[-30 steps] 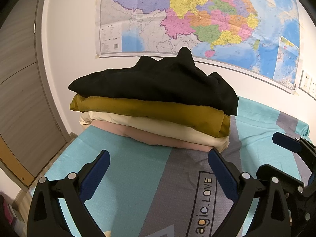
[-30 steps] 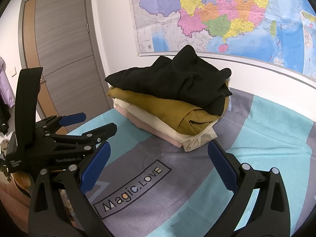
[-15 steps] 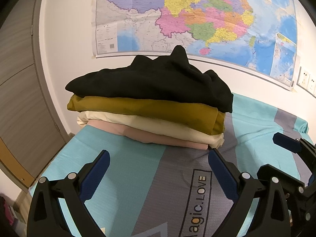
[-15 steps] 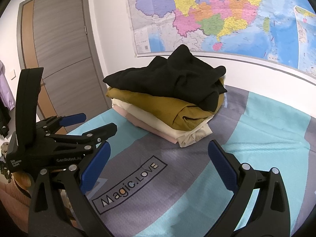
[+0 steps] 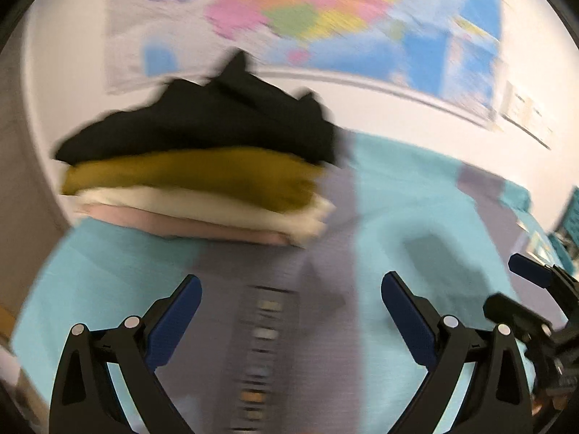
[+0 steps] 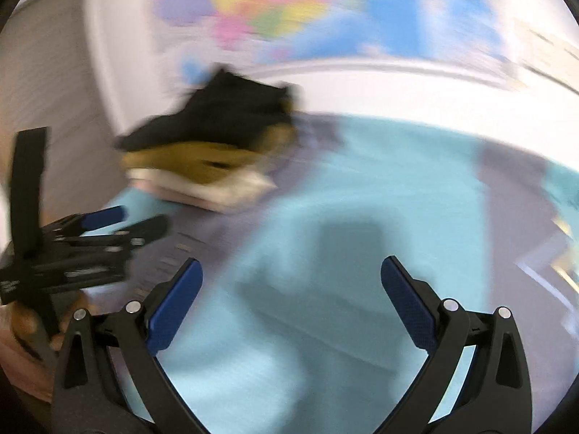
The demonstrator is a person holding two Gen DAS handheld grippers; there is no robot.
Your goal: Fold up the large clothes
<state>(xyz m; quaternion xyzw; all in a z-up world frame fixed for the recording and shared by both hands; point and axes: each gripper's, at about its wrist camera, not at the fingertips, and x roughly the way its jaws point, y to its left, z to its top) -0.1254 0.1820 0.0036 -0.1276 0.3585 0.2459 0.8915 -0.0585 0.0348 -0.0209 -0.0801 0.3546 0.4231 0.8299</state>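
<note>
A stack of folded clothes (image 5: 195,184) lies on the bed at the far left: black on top, then mustard, cream and pink. It also shows in the right wrist view (image 6: 210,152). Both views are motion-blurred. My left gripper (image 5: 291,300) is open and empty above the bedspread, short of the stack. My right gripper (image 6: 291,289) is open and empty above the turquoise part of the bed, right of the stack. The left gripper also shows in the right wrist view (image 6: 119,224), and the right gripper at the left wrist view's right edge (image 5: 535,289).
The bedspread (image 5: 416,217) is turquoise with grey bands and printed lettering. A wall map (image 5: 325,11) hangs behind the bed. A grey door (image 6: 47,83) stands at the left. Wall sockets (image 5: 524,112) sit at the right.
Both grippers have swung quickly to the right and back from the stack, so the stack sits further left and smaller. The views have become blurred. Both grippers stay open and empty.
</note>
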